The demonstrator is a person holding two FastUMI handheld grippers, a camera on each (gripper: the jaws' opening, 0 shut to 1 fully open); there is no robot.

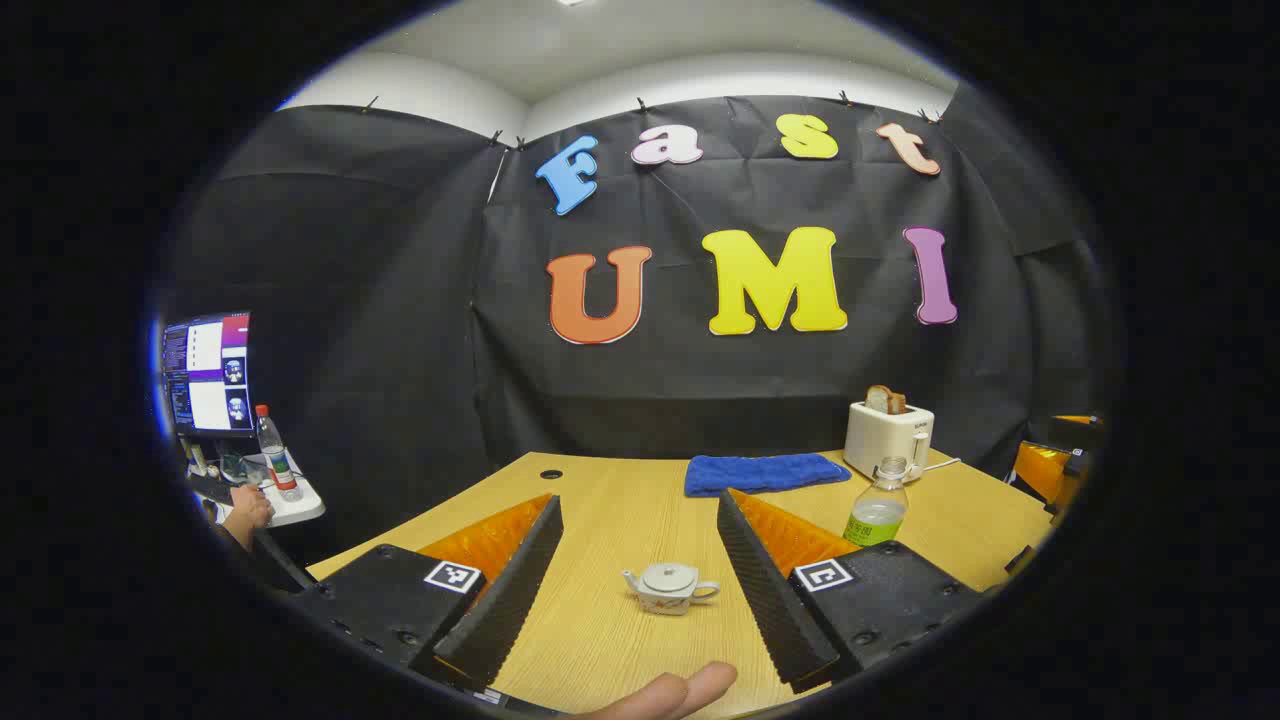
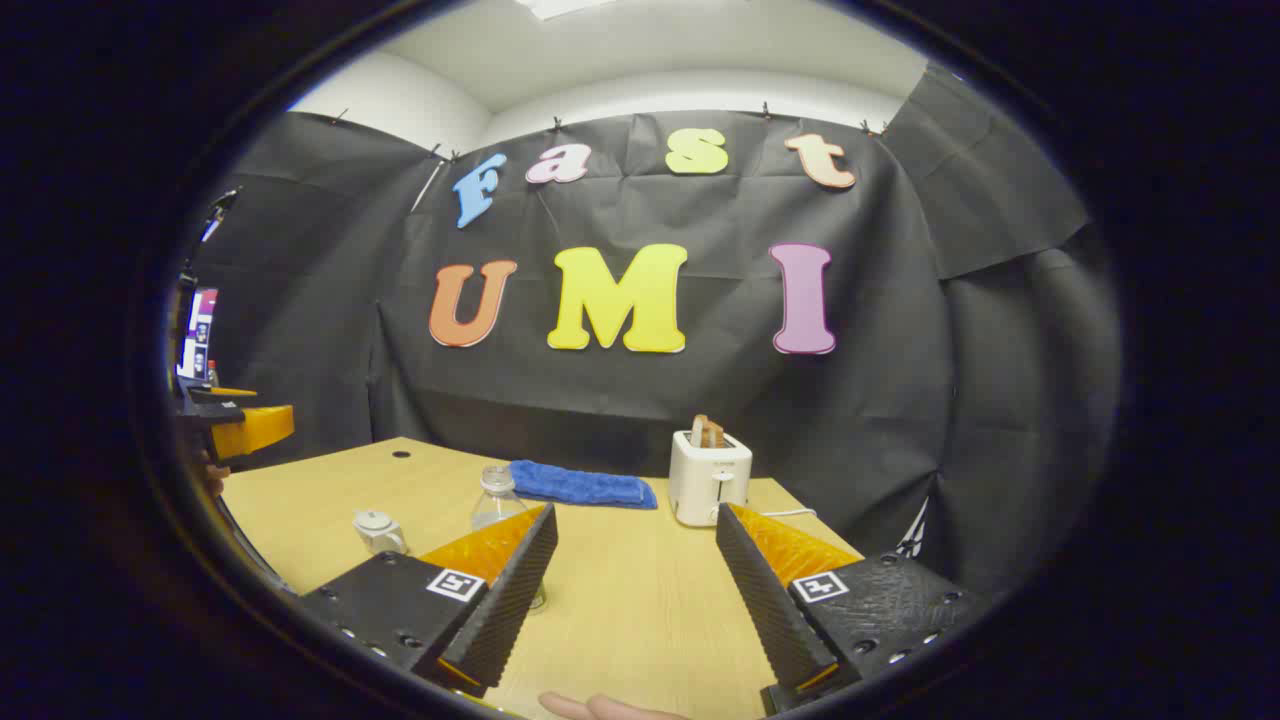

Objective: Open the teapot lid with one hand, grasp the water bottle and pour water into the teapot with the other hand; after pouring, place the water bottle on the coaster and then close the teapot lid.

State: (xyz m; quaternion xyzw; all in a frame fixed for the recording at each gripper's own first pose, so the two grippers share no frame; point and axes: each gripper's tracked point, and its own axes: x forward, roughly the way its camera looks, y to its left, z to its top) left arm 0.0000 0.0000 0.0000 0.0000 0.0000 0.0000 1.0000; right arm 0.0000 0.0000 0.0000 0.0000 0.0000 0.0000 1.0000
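A small white teapot (image 1: 668, 587) with its lid on stands on the wooden table (image 1: 620, 510), straight ahead between the spread fingers of my left gripper (image 1: 640, 590), which is open and apart from it. An uncapped clear water bottle (image 1: 878, 504) with a green label stands to the right behind the right finger. In the right gripper view the teapot (image 2: 378, 531) is at far left and the bottle (image 2: 497, 498) shows partly behind the left finger. My right gripper (image 2: 635, 590) is open and holds nothing.
A white toaster (image 1: 888, 437) with bread and a folded blue towel (image 1: 765, 472) lie at the table's back. A monitor (image 1: 208, 372), a side stand with another bottle (image 1: 275, 450) and a person's hand are at far left. The left gripper (image 2: 240, 425) shows at the right gripper view's left edge.
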